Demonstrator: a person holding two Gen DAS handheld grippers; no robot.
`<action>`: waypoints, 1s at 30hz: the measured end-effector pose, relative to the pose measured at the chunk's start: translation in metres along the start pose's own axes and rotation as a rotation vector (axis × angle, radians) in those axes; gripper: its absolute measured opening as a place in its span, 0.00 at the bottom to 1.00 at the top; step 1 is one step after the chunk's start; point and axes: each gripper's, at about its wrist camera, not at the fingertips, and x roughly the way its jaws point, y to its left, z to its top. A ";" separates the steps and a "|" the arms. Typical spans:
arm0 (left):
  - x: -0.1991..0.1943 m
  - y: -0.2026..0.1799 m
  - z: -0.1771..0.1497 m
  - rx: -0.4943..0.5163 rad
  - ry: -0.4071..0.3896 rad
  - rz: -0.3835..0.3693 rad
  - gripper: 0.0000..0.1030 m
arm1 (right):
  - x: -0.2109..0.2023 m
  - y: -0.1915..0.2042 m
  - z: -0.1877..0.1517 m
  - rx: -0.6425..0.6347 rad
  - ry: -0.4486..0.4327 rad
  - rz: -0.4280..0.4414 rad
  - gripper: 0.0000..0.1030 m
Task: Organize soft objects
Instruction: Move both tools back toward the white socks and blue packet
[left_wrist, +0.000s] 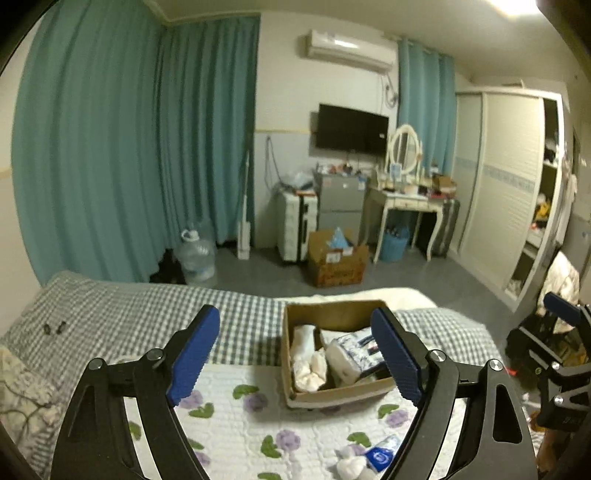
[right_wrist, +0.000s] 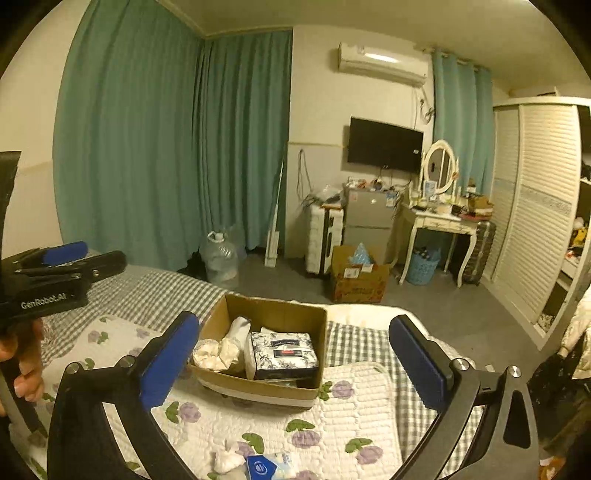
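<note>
Cardboard box (right_wrist: 258, 387) on floral quilt (right_wrist: 351, 417), bedroom

At six o'clock, blue tissue pack (right_wrist: 266, 466) cut off by the frame's lower edge; print unreadable. Beside it, white soft lump (right_wrist: 226, 459), kind unclear. In cardboard box (left_wrist: 334, 397), cream cloth bundle (left_wrist: 308, 363) half hidden by near wall. At three o'clock, wardrobe contents (left_wrist: 546, 210) blurred.

Open cardboard box (right_wrist: 258, 387) holds cream soft items (right_wrist: 221, 350) at 9 o'clock, floral tissue pack (right_wrist: 284, 354) at 3 o'clock. White wad (right_wrist: 227, 459) and blue packet (right_wrist: 264, 468) lie at 6 o'clock outside.
</note>
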 end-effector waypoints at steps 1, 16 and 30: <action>-0.008 0.000 -0.001 -0.006 -0.009 0.002 0.92 | -0.010 -0.001 0.002 -0.002 -0.009 -0.005 1.00; -0.079 -0.005 -0.027 -0.014 -0.108 0.041 0.99 | -0.113 0.008 0.001 -0.050 -0.078 -0.036 1.00; -0.060 -0.014 -0.069 -0.001 -0.020 0.004 0.98 | -0.099 0.036 -0.053 -0.089 0.028 -0.001 1.00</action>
